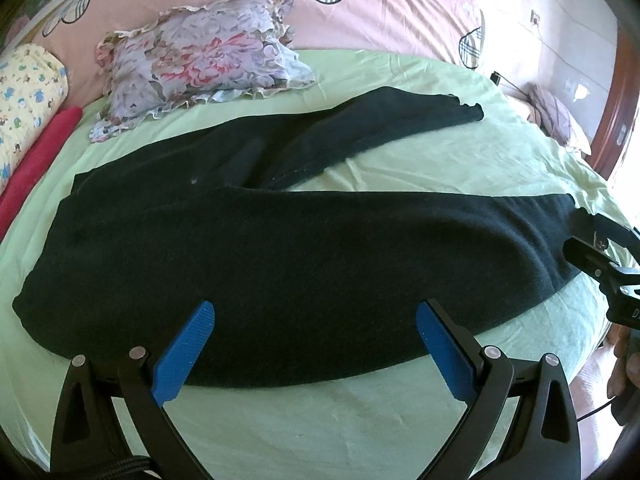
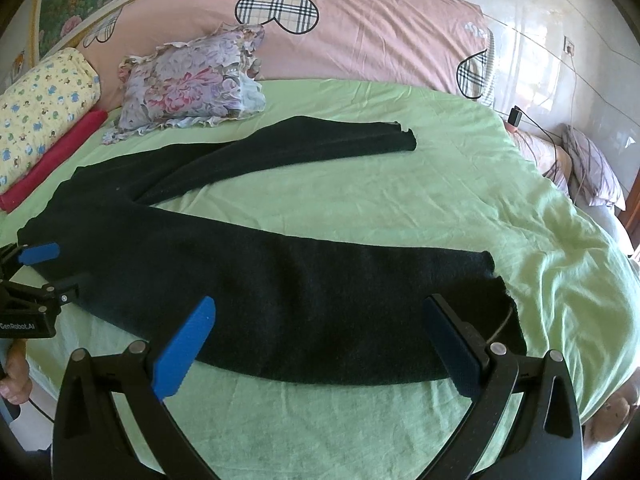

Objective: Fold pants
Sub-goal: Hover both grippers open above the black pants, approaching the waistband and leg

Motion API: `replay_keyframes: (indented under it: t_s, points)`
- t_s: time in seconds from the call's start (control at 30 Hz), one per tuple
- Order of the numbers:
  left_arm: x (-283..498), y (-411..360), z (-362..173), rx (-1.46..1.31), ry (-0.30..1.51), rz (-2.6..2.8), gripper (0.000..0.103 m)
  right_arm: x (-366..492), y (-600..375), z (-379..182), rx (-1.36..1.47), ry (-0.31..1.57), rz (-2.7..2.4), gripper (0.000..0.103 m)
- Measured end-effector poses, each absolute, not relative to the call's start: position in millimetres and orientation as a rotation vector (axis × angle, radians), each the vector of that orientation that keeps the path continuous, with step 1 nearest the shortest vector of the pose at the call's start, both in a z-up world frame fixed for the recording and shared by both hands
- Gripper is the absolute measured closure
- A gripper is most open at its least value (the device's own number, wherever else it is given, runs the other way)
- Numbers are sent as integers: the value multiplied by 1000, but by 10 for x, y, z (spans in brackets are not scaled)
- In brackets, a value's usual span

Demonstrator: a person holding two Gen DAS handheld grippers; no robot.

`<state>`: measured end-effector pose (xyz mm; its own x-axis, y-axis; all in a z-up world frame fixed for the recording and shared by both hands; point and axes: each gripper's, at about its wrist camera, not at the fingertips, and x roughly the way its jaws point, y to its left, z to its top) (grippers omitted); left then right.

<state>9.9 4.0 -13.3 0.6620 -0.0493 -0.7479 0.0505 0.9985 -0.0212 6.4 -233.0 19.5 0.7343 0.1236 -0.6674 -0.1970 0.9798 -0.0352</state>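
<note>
Nearest the lens in the left wrist view, the left gripper (image 1: 316, 324) stands with its two blue-padded fingers (image 1: 184, 356) spread wide, nothing between them, hovering just over the near edge of the pants (image 1: 280, 248). The right gripper (image 2: 320, 320), seen from its own camera, is likewise spread wide and holds nothing; its fingers frame the cuff end of the near leg.

The pants, dark and soft-looking, lie flat on the green sheet (image 2: 400, 192) of the bed. The waistband end points to the left and the two legs splay apart to the right in a V: the far leg (image 2: 320, 140) runs toward the headboard side, the near leg (image 2: 360, 300) lies along the bed's front edge. Green sheet shows between the legs.

A floral pillow (image 2: 192, 80) with a ruffled edge rests on the sheet beyond the pants, close to the far leg but apart from it. Behind it lies a pink quilt (image 2: 360, 32) with plaid hearts. At the left sit a yellow printed roll (image 2: 44, 108) and a red roll (image 2: 56, 156), side by side.
</note>
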Motion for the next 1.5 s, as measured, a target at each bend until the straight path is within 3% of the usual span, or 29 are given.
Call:
replay_keyframes:
  t_s: [1.5]
  points:
    - [323, 161, -11, -33, 853, -74, 2, 262, -2263, 264, -26, 767, 215, 0]
